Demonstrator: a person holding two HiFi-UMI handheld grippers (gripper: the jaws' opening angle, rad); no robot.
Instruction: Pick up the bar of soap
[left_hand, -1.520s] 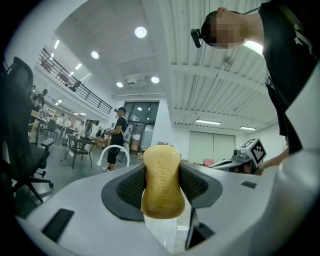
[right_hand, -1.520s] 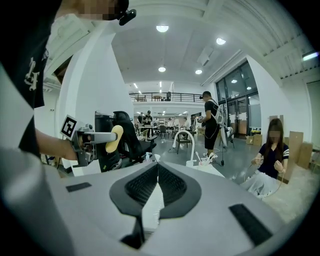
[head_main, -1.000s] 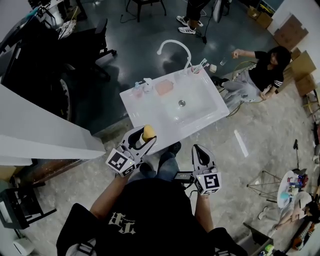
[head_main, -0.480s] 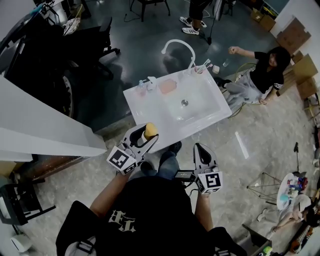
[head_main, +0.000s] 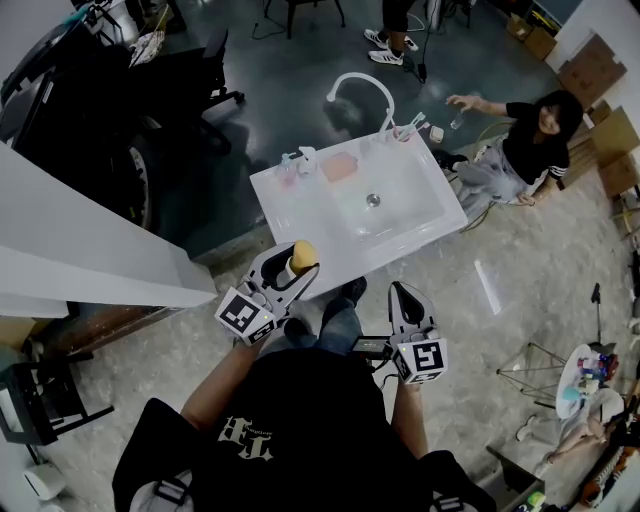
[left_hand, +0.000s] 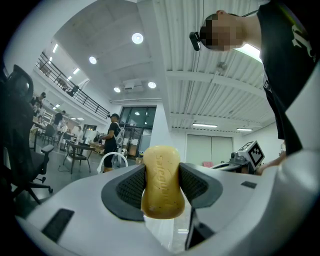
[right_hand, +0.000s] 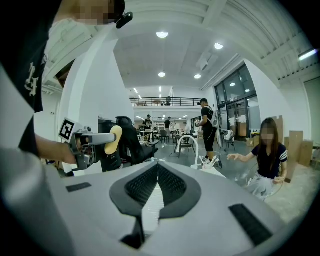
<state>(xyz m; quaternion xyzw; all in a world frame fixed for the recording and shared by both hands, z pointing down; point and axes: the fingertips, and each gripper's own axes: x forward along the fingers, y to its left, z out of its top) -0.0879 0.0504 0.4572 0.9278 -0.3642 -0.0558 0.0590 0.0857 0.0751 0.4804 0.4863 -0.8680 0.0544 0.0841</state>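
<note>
A yellow bar of soap (left_hand: 161, 181) stands on end between the jaws of my left gripper (left_hand: 161, 187), which is shut on it. From the head view the soap (head_main: 300, 256) and left gripper (head_main: 283, 272) hang over the near left edge of the white sink (head_main: 290, 205). In the right gripper view the soap (right_hand: 114, 139) shows at the left, held in the left gripper. My right gripper (head_main: 402, 299) is below the sink's front edge, over the floor. Its jaws (right_hand: 158, 182) are shut with nothing between them.
A white tap (head_main: 358, 90) arches over the sink's far side. A pink soap dish (head_main: 340, 167), small bottles (head_main: 294, 162) and a cup of toothbrushes (head_main: 410, 128) stand along the back rim. A seated person (head_main: 520, 145) is at the right, a black chair (head_main: 205, 75) at the left.
The sink and everything round it have slid slightly up and to the right in the head view. Both grippers keep their places and the soap stays gripped.
</note>
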